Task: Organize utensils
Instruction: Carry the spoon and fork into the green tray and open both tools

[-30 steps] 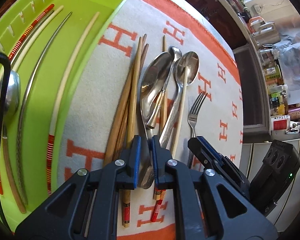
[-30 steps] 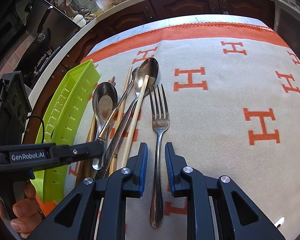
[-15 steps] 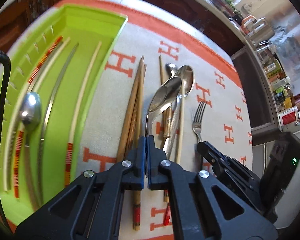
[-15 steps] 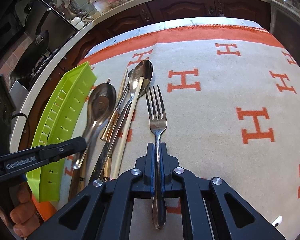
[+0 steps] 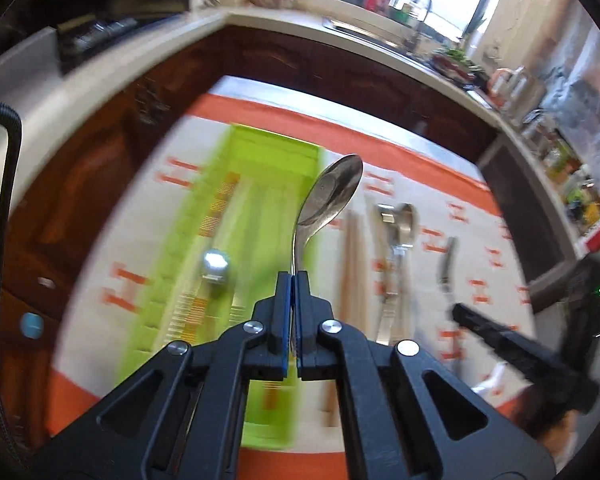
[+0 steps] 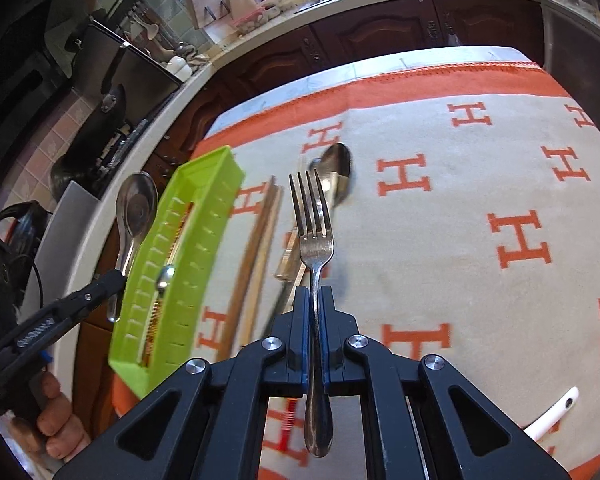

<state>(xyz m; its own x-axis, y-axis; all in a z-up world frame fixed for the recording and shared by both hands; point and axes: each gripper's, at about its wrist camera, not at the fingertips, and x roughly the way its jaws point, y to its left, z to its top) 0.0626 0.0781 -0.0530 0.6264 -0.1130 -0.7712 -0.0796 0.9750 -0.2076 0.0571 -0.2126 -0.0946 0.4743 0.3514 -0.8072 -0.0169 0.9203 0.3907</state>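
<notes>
Across the desk lay a beige blanket (image 6: 460, 200) with orange H marks and an orange border, and near its left edge sat a lime-green tray (image 6: 204, 216) holding red-striped chopsticks and a small spoon, with wooden chopsticks (image 6: 256, 256) and another spoon (image 6: 338, 164) lying on the blanket just beside it. The left gripper (image 5: 293, 280) had its jaws clamped on the handle of a large steel spoon (image 5: 332, 194), held up in the air over the tray's right wall, bowl pointing away. The right gripper (image 6: 313, 292) had its jaws closed on the stem of a fork (image 6: 312, 232), lifted above the blanket with tines pointing to the far edge.
</notes>
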